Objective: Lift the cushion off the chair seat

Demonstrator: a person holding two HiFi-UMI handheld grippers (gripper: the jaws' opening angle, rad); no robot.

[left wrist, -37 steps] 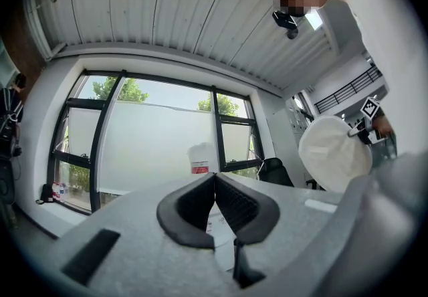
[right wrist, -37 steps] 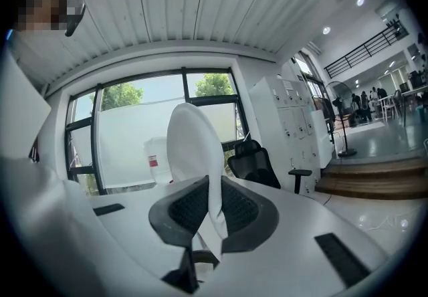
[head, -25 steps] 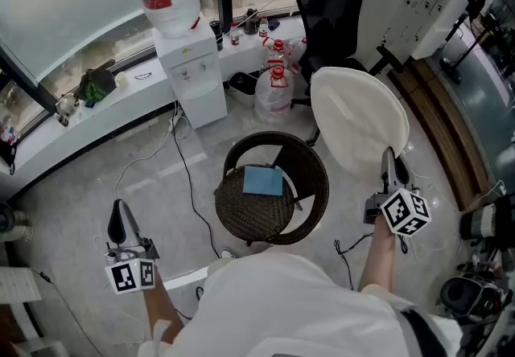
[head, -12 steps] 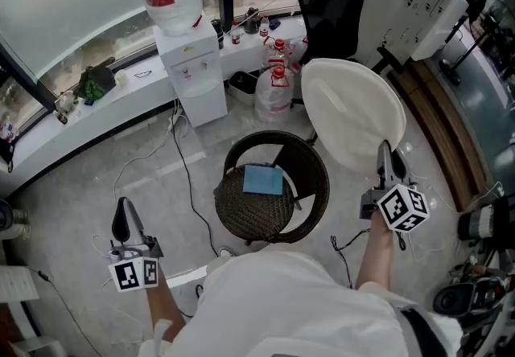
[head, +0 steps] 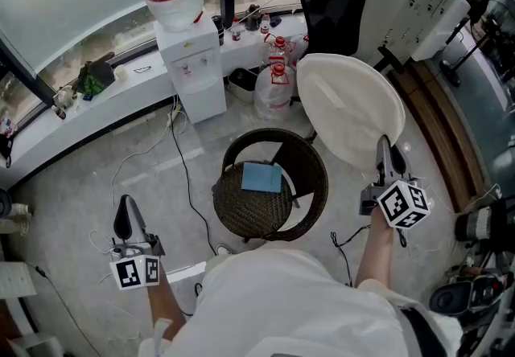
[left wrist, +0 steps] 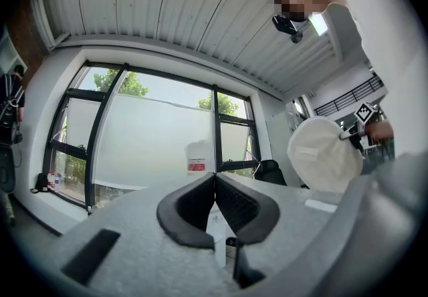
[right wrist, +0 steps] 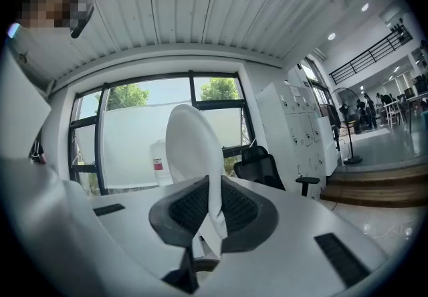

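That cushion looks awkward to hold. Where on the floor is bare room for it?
Bare floor left of the chair, bordered by the ledge and dispenser, crossed only by a cable. Behind the chair, bottles crowd the floor.

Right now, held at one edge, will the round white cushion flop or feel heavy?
Probably fairly stiff: the round white cushion holds its disc shape, pinched only at its rim by the right gripper. Likely light: one gripper carries it.

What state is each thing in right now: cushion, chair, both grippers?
cushion: off the seat, held up by its edge.
right gripper: jaws shut on the cushion.
left gripper: jaws shut, empty.
chair: upright, only a blue square item on its seat.
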